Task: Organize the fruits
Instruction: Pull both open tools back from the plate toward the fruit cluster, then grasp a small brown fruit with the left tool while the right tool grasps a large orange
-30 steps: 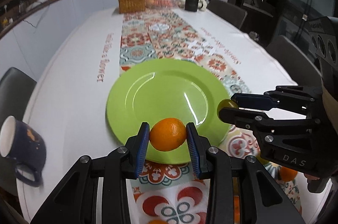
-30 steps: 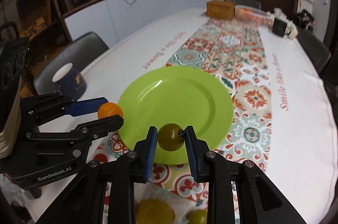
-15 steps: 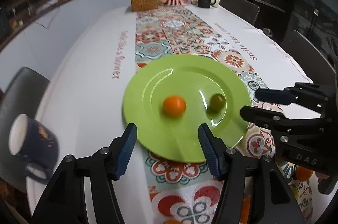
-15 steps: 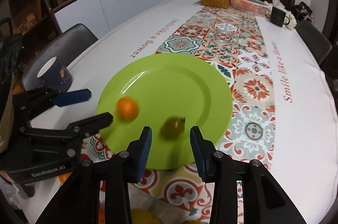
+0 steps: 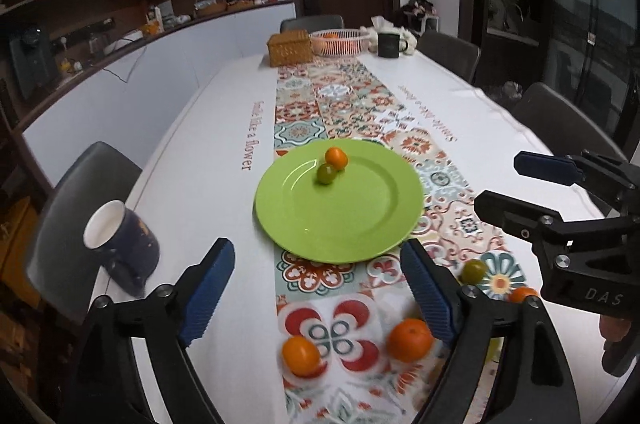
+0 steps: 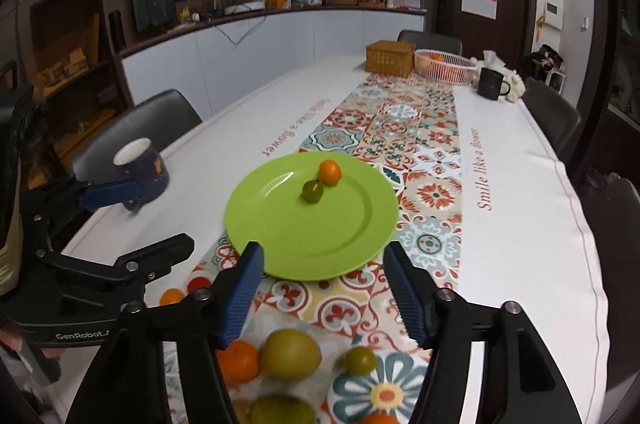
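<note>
Both pairs of blue-padded fingers stand wide with nothing between them: the left gripper [image 5: 316, 288] and the right gripper [image 6: 324, 290] have each just been opening, and both hang above the near end of the bench [image 5: 192, 184]. A round lime-green plate [image 5: 340, 212] lies on the patterned tile-print runner [image 6: 400, 128] down the middle of the bench, just beyond the fingertips. On the plate's far part a small orange citrus fruit [image 5: 336, 157] and a small dark green round fruit [image 5: 326, 173] sit touching each other. More fruit lies loose on the runner toward the near edge of the bench (some of it blurred): two orange mandarins [image 5: 410, 339], a yellow-green lemon-shaped fruit [image 6: 290, 354] and another small green fruit [image 6: 360, 360]. A dark blue mug with a white inside [image 5: 120, 248] stands near the left edge of the bench. At the far end are a woven brown basket [image 6: 390, 58], a pink wire basket [image 6: 444, 66] and a black mug [image 6: 490, 84].
</note>
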`<state>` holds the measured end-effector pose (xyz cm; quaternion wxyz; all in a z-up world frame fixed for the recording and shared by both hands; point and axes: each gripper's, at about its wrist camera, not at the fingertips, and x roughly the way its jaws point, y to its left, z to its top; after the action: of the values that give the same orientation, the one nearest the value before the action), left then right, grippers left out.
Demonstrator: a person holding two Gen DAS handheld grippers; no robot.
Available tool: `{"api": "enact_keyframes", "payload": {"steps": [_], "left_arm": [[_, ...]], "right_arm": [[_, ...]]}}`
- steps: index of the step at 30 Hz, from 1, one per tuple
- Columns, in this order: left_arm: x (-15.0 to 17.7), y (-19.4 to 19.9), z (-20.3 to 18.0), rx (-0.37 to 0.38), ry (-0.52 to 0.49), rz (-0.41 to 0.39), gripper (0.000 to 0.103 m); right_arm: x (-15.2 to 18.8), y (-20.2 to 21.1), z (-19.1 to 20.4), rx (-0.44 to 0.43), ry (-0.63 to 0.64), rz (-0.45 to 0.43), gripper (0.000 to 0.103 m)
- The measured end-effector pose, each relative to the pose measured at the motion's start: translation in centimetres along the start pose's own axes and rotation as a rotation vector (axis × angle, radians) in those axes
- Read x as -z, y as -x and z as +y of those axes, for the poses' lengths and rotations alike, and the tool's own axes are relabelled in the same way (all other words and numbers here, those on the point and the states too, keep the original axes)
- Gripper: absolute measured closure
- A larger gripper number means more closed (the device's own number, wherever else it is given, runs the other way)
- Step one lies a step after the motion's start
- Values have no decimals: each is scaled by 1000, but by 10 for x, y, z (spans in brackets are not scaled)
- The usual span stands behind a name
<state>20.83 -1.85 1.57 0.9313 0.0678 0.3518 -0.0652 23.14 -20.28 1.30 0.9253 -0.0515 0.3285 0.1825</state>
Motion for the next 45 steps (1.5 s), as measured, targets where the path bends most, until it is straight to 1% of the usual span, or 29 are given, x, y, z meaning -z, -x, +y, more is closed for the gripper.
{"api": "enact_keyframes", "payload": {"steps": [4,6,9,11,17,22,25,29,32,37,41,42,44,45], "left_arm": [[8,25,-8,-5,5,-21,13],[13,36,-13,-16,7,-27,13],[21,49,-20,-13,15,-22,11],[27,55,-25,-20,16,-14,11],[45,62,-40,-10,-6,22,11],[60,56,-52,-3,-25,73,11],[72,48,-59,16,-37,124,11],[87,31,-69,37,-48,199,11],[95,20,-73,54,-49,242,11],[104,5,-78,81,-45,292,13],[110,-7,-80,93,-46,312,19],[111,-10,-81,94,-45,320,22],[112,-15,-81,103,-41,332,24],[113,-18,-81,105,-37,338,27]], "right_arm": [[7,27,-1,26,4,-35,32],[12,39,-2,42,7,-46,31],[21,52,-4,51,5,-57,29],[27,59,-6,58,10,-54,28],[46,69,-11,65,25,-19,28],[65,69,-16,81,35,25,28],[77,66,-22,87,28,61,28],[95,57,-30,92,6,121,28],[107,49,-34,99,-5,161,28],[121,33,-40,94,-12,216,28],[127,22,-43,92,-9,243,29],[128,19,-44,89,-8,248,29],[129,14,-44,80,-11,257,29],[129,12,-44,74,-10,258,29]]}}
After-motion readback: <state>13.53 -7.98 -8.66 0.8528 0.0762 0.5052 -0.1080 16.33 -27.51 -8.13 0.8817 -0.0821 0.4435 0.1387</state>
